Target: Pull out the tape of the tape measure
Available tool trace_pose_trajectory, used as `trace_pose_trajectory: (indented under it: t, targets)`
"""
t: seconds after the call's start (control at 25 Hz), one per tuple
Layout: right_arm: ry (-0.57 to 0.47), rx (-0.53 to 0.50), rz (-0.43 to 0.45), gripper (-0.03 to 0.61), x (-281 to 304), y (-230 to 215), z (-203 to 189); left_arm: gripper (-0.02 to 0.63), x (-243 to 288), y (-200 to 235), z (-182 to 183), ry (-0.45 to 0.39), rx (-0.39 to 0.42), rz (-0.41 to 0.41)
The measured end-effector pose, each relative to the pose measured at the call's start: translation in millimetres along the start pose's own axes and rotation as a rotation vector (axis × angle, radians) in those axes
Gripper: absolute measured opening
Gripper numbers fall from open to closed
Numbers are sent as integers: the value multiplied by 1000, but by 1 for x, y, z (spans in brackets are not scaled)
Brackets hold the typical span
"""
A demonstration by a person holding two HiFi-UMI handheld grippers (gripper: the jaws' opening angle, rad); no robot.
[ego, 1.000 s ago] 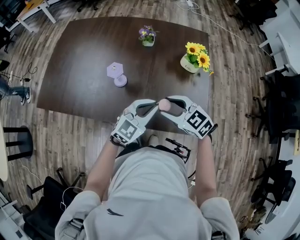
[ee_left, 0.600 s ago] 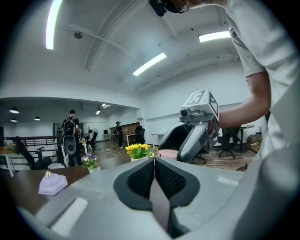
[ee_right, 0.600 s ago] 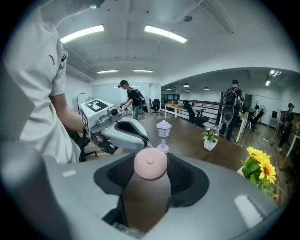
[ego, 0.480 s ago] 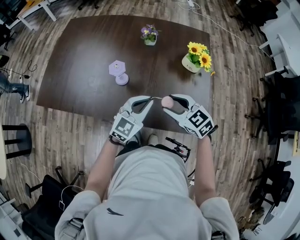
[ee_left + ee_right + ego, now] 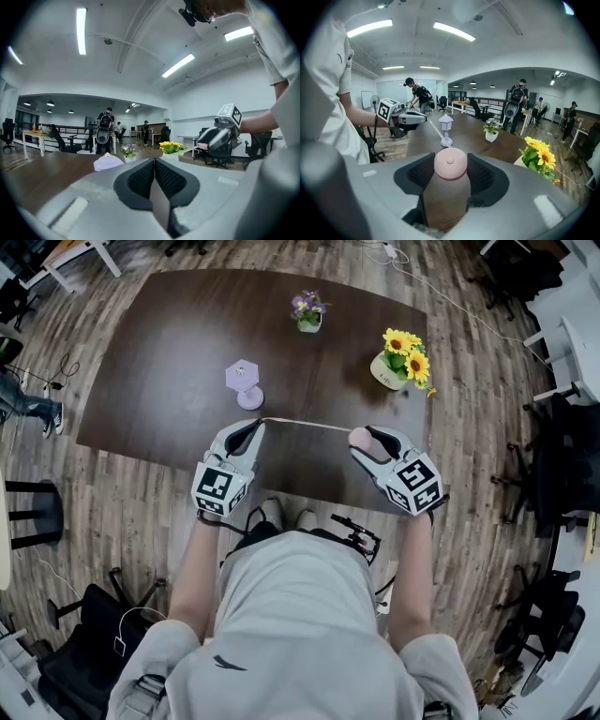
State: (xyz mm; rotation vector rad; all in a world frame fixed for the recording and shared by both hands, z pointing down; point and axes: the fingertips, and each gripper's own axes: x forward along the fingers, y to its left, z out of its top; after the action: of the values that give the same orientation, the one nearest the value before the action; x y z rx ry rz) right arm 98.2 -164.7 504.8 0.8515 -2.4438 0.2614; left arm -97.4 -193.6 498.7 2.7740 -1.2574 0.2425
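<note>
Left tool (image 5: 259, 425) pinching thin tape (image 5: 305, 424); right tool (image 5: 362, 438) (ribbed pads (image 5: 481, 176)) clamping round pink case (image 5: 450, 163)

Dark table (image 5: 159, 362) — lilac lantern (image 5: 244, 383), purple flowers (image 5: 307, 311), sunflowers (image 5: 401, 358)

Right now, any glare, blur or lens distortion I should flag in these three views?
Head view: sharp, evenly lit, fisheye bows the table edges; the thin tape is legible. Left gripper view: dark vignette ring, ceiling light strips blown out, the left claw soft up close. Right gripper view: same vignette, tape measure slightly soft, background crisp.
</note>
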Motion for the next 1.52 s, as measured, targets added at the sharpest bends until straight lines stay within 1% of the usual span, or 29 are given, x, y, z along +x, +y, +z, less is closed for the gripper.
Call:
trace_pose_trajectory:
  t: [0.16,0.32,0.52,0.64,0.72,0.84,0.96,1.08,1.32,1.44,1.52]
  targets:
    - [23,26,-40,216,-7,-13,-13,12,-8,19,-8,13,-18,47]
    - [34,65,-87,216,-16,-27,-28,12,-9,25,-19,43,-26,58]
    - [50,107,-128,216,-26,-42,-41,12,4,21,-32,69,-50,36]
    - [65,127,-141,216,-23,-47,-52,12,17,14,-44,93,-65,4]
    - [69,159,-152,216,-17,-52,-62,12,28,10,-53,115,-71,-18]
    - [90,224,-168,216,1,-58,-88,12,46,7,-76,170,-86,-43]
    - [151,262,-178,216,22,-58,-117,12,66,1,-101,241,-76,-68]
    - [201,289,-209,216,37,-62,-139,12,82,0,-126,309,-91,-71]
    - [283,301,-286,216,53,-75,-169,12,101,-4,-166,434,-78,-73]
    - [312,307,-306,218,59,-76,-179,12,104,-6,-180,484,-39,-65]
    - [325,307,-311,218,62,-76,-185,12,105,-7,-183,501,-28,-63]
